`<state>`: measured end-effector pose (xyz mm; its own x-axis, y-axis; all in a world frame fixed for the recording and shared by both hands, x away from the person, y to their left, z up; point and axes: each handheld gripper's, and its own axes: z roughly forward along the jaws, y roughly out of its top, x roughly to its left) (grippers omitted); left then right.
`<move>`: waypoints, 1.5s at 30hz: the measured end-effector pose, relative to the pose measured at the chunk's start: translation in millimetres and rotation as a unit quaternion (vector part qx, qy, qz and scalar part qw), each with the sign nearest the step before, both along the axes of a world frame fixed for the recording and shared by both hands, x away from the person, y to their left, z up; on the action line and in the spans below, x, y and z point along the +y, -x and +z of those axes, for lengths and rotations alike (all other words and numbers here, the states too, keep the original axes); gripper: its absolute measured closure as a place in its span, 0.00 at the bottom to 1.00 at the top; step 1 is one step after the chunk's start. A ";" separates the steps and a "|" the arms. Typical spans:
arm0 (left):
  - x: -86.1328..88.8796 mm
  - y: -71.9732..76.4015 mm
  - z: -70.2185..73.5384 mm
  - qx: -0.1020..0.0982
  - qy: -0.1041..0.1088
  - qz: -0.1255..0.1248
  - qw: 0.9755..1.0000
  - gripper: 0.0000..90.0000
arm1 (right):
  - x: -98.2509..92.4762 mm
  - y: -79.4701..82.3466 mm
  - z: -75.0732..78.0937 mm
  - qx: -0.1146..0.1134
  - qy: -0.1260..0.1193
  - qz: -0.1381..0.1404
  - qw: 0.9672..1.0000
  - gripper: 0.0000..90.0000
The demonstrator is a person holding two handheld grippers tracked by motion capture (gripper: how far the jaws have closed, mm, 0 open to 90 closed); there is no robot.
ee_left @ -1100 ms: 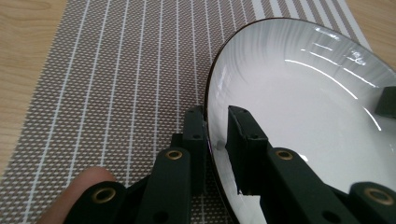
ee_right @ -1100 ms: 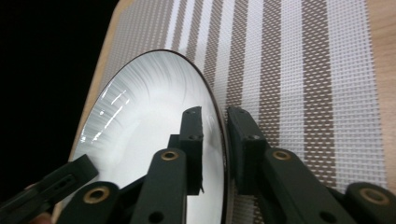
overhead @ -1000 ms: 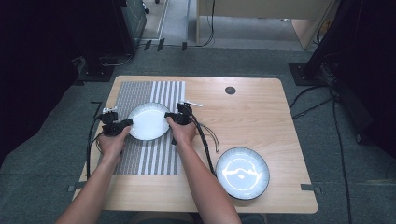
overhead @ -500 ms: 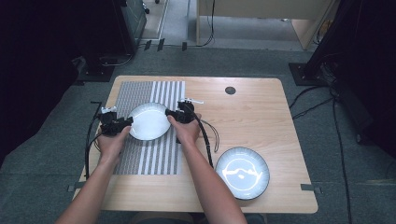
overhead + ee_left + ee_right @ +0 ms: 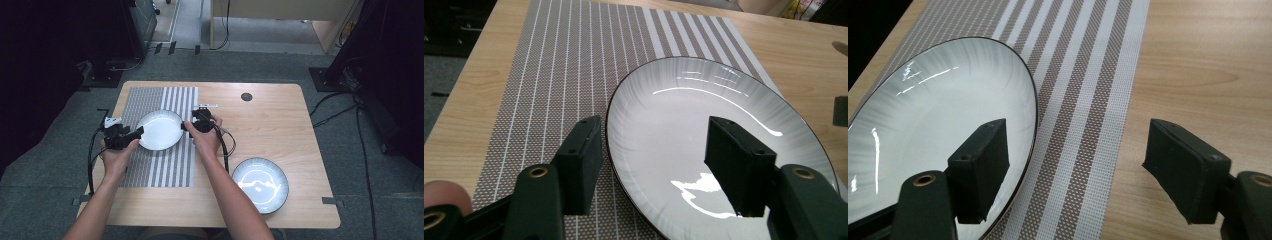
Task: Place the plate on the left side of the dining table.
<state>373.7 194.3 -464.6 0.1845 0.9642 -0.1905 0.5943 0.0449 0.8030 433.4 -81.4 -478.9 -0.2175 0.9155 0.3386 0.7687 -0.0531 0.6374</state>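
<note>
My released left tongs (image 5: 654,170) and right tongs (image 5: 1088,165) straddle the glossy, dark-rimmed white plate (image 5: 159,130); overhead reveals another plate (image 5: 260,183).

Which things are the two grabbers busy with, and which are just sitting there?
Being used:
- white plate, on the striped mat
- left gripper, open, jaws either side of the plate's rim
- right gripper, open, at the plate's other rim

Just lying about:
- second plate, near the table's front right corner
- small dark round spot on the table
</note>
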 end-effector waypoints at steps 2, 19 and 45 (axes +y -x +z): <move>-0.6 4.9 1.3 -0.003 0.000 -0.005 1.000 0.41 | -1.5 4.6 4.2 -0.015 0.010 0.015 1.000 0.29; 2.8 39.1 10.4 -0.023 -0.048 -0.013 0.999 0.20 | -26.7 34.9 39.4 -0.070 0.044 0.034 0.996 0.21; 2.2 79.6 -5.1 -0.010 -0.045 -0.033 0.998 0.18 | -121.1 77.8 51.6 -0.087 0.031 -0.001 0.996 0.22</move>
